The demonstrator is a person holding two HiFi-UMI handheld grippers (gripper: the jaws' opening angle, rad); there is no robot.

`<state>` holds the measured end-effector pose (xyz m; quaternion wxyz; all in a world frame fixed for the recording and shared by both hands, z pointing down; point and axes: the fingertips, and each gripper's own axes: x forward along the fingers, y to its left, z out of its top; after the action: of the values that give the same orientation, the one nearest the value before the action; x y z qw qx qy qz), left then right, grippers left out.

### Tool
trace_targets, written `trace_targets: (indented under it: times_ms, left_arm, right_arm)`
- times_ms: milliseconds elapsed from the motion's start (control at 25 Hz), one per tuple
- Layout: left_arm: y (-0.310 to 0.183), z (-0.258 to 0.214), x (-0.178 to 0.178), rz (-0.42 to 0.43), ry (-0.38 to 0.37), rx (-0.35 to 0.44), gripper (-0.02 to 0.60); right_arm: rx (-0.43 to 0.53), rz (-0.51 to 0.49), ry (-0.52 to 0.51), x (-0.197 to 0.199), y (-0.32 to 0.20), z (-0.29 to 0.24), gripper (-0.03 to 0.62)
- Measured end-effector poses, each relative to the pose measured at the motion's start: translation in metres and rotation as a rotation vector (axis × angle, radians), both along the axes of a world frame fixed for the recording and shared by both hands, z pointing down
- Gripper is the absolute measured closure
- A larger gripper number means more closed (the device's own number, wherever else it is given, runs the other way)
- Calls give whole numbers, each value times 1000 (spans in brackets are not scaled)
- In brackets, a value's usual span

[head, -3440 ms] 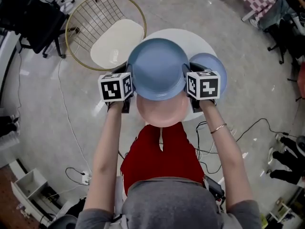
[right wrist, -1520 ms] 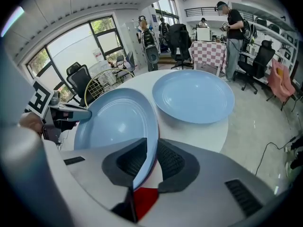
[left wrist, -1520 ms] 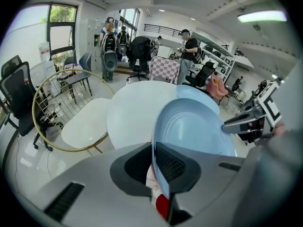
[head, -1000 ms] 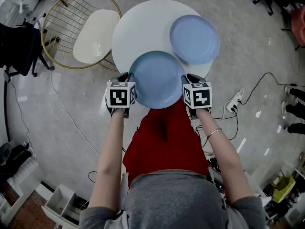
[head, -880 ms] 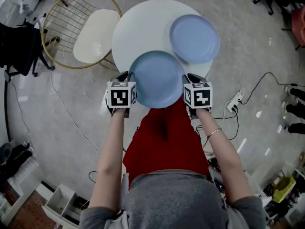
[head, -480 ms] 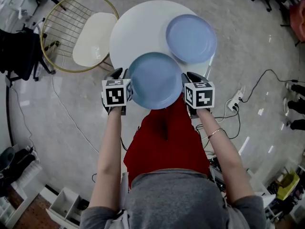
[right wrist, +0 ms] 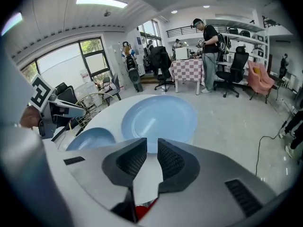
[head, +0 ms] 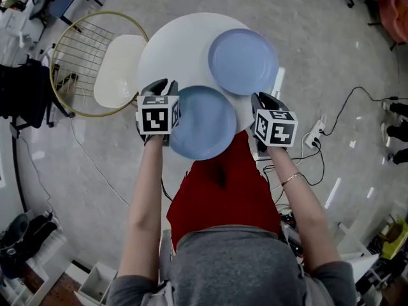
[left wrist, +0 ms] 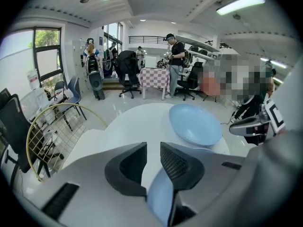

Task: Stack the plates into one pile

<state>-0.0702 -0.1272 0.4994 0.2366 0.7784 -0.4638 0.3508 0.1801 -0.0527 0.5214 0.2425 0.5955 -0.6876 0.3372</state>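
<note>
Both forearms are reaching fwd side by side, tongs pointing steeply down. Left tongs (head: 164,87) have just been opening their jaws, which are now standing apart w/ the rim of the blue plate (head: 203,123) between them, pads not pressing. Right tongs (head: 264,98) are hanging beside it, jaws slightly apart and holding nothing.

Plate (head: 203,123) down on desk (head: 172,50); left claw (head: 163,85) jaws just opened, rim between them; right claw (head: 264,99) pulled off toward 4 o'clock.
</note>
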Motion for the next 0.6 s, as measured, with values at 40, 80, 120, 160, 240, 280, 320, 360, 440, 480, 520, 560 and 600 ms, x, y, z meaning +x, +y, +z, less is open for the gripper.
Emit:
trace_targets:
  times_ms: [40, 80, 120, 160, 240, 280, 320, 360, 440, 480, 520, 560, 600]
  left_arm:
    - [-7, -2, 8, 16, 5, 3, 483]
    - [-13, -4, 16, 31, 10, 6, 480]
    - [-19, -6, 23, 43, 15, 9, 476]
    - [-25, -7, 30, 55, 17, 11, 472]
    - [-37, -9, 44, 76, 15, 14, 469]
    - [-43, -9, 52, 85, 15, 13, 468]
    - [-49, -9, 60, 93, 16, 12, 468]
    - [-56, -8, 67, 100, 18, 10, 468]
    - [-67, -6, 78, 109, 28, 2, 468]
    - [-72, -5, 83, 112, 35, -3, 468]
    - [-76, -3, 87, 114, 41, -10, 466]
    - [-79, 0, 90, 116, 47, -17, 463]
    - [-81, 3, 94, 119, 51, -25, 460]
  right_arm:
    - [1, 17, 5, 8, -3, 0, 510]
    - [3, 34, 10, 15, -5, 0, 510]
    - [5, 51, 14, 21, -8, -1, 510]
    - [7, 67, 17, 28, -11, -1, 510]
    - [9, 93, 16, 42, -18, -2, 510]
    - [10, 103, 13, 48, -22, -2, 510]
    - [11, 113, 11, 55, -27, -3, 510]
    - [12, 122, 10, 61, -32, -3, 510]
    - [15, 138, 10, 71, -42, -3, 510]
    - [13, 144, 11, 74, -46, -2, 508]
    - [10, 149, 12, 77, -49, -1, 508]
    - [4, 152, 14, 79, -51, 2, 508]
    - [-4, 153, 14, 81, -53, 4, 508]
